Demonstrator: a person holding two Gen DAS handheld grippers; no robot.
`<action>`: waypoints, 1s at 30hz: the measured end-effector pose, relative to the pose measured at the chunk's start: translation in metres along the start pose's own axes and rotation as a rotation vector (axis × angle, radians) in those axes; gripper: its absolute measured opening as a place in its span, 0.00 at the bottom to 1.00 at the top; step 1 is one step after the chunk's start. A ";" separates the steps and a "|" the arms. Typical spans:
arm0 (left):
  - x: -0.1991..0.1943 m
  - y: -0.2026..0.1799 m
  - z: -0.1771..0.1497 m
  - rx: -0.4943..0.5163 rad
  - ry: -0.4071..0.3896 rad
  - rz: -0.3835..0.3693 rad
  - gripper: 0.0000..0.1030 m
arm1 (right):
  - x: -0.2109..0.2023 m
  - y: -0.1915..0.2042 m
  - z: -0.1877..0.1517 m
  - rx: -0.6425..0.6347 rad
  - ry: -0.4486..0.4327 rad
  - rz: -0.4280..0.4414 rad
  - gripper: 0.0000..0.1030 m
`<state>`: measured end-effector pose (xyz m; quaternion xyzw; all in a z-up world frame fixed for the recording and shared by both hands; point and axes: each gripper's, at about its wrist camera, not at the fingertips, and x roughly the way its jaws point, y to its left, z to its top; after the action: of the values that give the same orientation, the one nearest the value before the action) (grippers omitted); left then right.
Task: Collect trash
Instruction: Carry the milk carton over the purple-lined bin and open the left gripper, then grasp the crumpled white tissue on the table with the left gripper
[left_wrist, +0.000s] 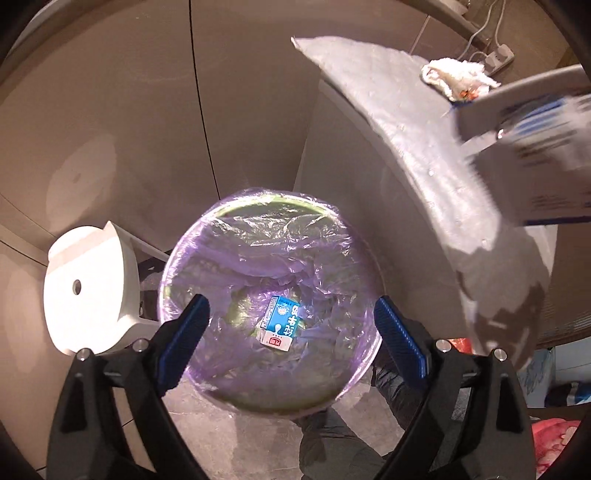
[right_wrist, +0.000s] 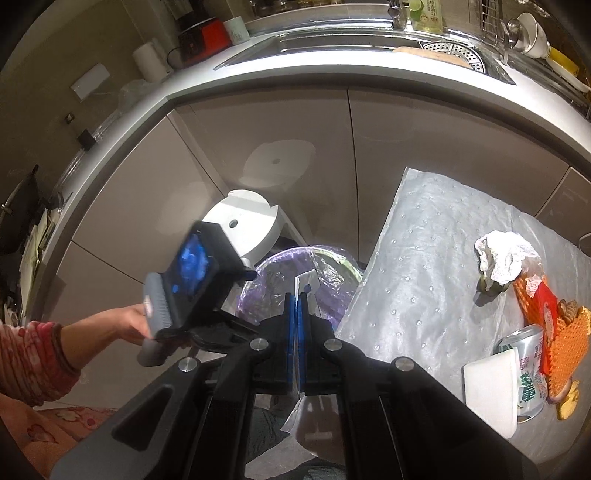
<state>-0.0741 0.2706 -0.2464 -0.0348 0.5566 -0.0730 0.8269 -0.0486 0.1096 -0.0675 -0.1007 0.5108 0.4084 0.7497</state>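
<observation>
From my left gripper (left_wrist: 291, 325) I look almost straight down into the trash bin (left_wrist: 184, 258), lined with a purple bag (left_wrist: 280, 251); its blue pads stand wide apart with nothing between them, one on each side of the bin's mouth. At the bottom of the bin lies a small blue and white carton (left_wrist: 280, 320); it lies flat, its long axis running from upper left to lower right in this view, the white end with a red mark pointing toward the lower right, toward the camera side.

My right gripper (right_wrist: 297, 295) has its pads pressed together on a thin white flat piece, card or packaging (right_wrist: 306, 282); I cannot tell exactly which. It stands on edge between the pads, its long axis running along the fingers; one end sticks out past the tips over the bin, the other trails below the jaws toward the camera.

The bin sits on the floor just beside a low table (right_wrist: 424, 266) covered with a silvery dimpled sheet; a white stool (right_wrist: 243, 225) stands on the bin's other side. On the table, well apart from the bin, lie a crumpled white wad (right_wrist: 506, 258), a drink can (right_wrist: 524, 373) on its side, a white cup (right_wrist: 489, 391) and orange foam netting (right_wrist: 565, 339). A hand (right_wrist: 129, 326) in a patterned sleeve holds the left gripper.
</observation>
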 end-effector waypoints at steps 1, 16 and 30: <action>-0.015 0.001 -0.001 0.000 -0.013 0.014 0.85 | 0.008 0.001 0.000 -0.001 0.009 0.006 0.02; -0.154 -0.008 -0.013 0.001 -0.113 0.203 0.93 | 0.195 0.015 -0.002 0.051 0.208 -0.001 0.17; -0.178 -0.030 0.011 0.053 -0.177 0.140 0.93 | 0.095 0.002 0.015 0.127 -0.003 -0.026 0.83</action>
<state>-0.1324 0.2691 -0.0751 0.0198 0.4802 -0.0262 0.8765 -0.0265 0.1680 -0.1406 -0.0590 0.5334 0.3654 0.7606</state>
